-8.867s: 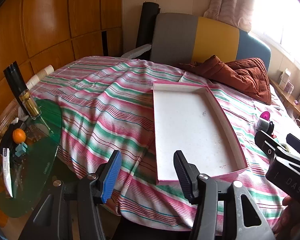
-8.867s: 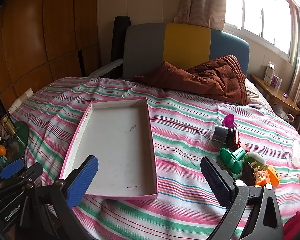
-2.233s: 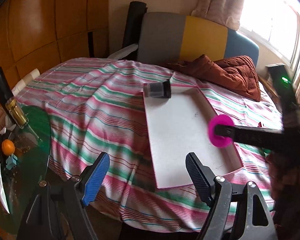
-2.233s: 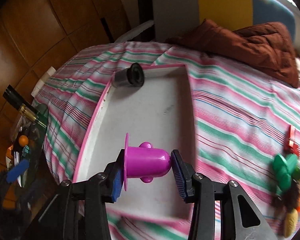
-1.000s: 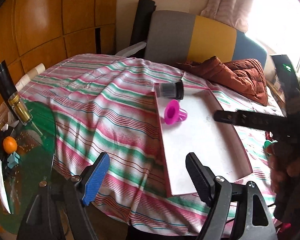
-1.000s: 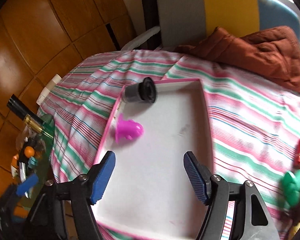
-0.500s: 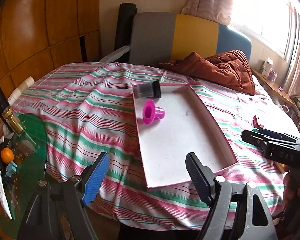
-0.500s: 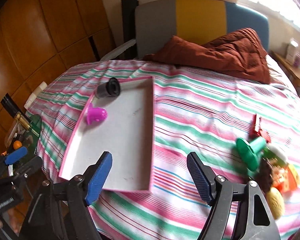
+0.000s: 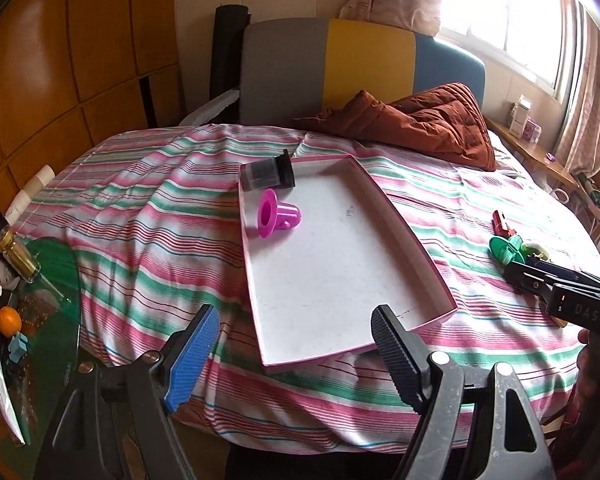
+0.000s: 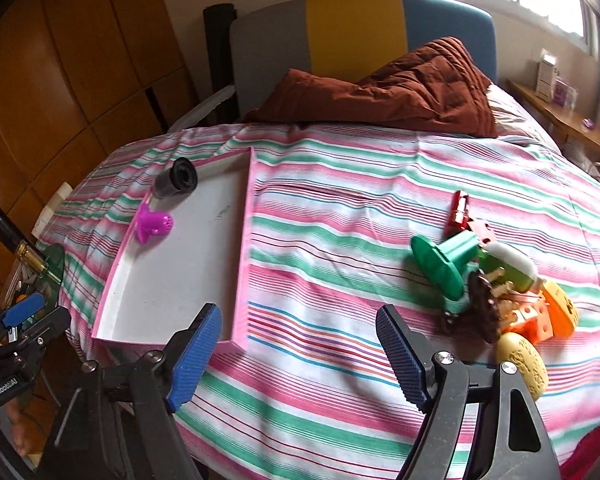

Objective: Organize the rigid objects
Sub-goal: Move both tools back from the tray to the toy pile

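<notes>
Left gripper (image 9: 296,354): held low over the near edge of the bed (image 9: 148,216), jaws wide, nothing between them.
Tray (image 9: 340,280): laid flat on the striped bed cover, pink-rimmed, white inside.
Black cylinder (image 9: 266,175): laid on its side at the tray's far left corner.
Pink cup (image 9: 278,218): laid on its side in the tray, just beside the cylinder.
Right gripper (image 10: 298,354): jaws wide, nothing held, between tray and toys.
Toy pile (image 10: 496,280): clustered on the bed well right of the tray; a green cup (image 10: 444,262) is seen at its left edge.
</notes>
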Available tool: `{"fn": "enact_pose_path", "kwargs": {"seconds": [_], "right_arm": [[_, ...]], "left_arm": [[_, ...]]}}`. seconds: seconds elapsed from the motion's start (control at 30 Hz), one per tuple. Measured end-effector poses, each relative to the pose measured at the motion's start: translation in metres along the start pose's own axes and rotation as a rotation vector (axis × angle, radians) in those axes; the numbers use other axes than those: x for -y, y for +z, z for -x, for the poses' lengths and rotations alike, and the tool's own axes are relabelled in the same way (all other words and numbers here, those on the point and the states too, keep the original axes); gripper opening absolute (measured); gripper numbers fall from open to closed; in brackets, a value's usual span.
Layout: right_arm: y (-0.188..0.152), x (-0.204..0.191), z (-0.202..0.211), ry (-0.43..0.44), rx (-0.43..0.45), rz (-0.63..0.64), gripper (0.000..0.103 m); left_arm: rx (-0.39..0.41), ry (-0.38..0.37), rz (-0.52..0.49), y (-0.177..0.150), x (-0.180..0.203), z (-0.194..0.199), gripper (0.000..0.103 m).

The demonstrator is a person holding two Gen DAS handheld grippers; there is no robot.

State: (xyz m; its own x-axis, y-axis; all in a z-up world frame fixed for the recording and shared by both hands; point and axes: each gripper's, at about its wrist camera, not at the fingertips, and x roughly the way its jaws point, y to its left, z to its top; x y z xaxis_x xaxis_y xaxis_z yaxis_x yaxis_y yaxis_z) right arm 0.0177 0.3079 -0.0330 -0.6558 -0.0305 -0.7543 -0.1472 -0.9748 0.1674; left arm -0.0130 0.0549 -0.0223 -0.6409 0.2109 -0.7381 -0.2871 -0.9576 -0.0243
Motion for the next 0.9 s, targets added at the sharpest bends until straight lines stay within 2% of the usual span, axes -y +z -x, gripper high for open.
{"fn": "enact_pose_path", "kwargs": {"seconds": [0.53,0.9], "right_arm": [[-0.003,0.056,0.021,-0.078,0.040,-0.113,0.081],[-0.003,0.120,0.048,-0.175,0.089,-0.228,0.084]], "left_arm": [[-0.018,-0.017,-0.033,0.000,0.014,-0.004,0.080],[-0.042,-0.070,-0.056,0.002,0.026,-0.010,0.080]]}}
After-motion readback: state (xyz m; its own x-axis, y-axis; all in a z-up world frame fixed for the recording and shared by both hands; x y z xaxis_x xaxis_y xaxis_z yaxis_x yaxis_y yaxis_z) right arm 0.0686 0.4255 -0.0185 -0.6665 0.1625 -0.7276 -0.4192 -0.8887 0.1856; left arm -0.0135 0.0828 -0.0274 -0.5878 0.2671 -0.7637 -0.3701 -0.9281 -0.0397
